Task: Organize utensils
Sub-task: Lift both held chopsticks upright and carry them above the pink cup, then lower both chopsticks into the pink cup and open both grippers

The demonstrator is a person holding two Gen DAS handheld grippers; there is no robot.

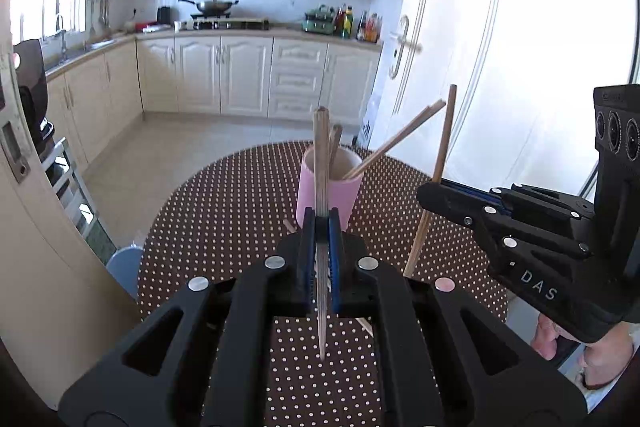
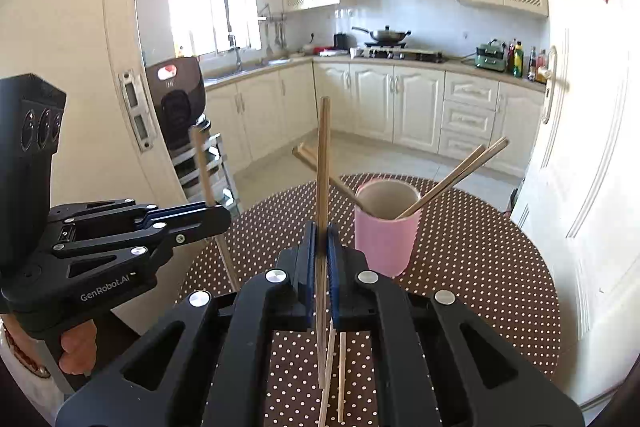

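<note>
While both grippers hover over worktop (image 1: 224, 211) | left gripper (image 1: 321, 227) jaws clamp chopstick (image 1: 321, 163) | right gripper (image 2: 321, 239) jaws clamp chopstick (image 2: 322, 163) | cup (image 2: 386, 231) holds more

The left hand-held gripper (image 1: 321, 227) and right hand-held gripper (image 2: 321, 239) are matt black plastic with ribbed blue pads (image 1: 335, 267) and shiny round metal fasteners (image 1: 368, 263). The chopsticks (image 1: 321, 163) look like pale, bare wood with a dull finish. The cup (image 2: 386, 239) is smooth matt pink outside and beige inside; whether plastic or ceramic cannot be told. The surface (image 1: 224, 211) wears a brown cover with white dots, seemingly cloth or vinyl. The cabinets (image 2: 396, 99) are cream with a light sheen, and the floor (image 1: 160, 155) is pale glossy tile.
</note>
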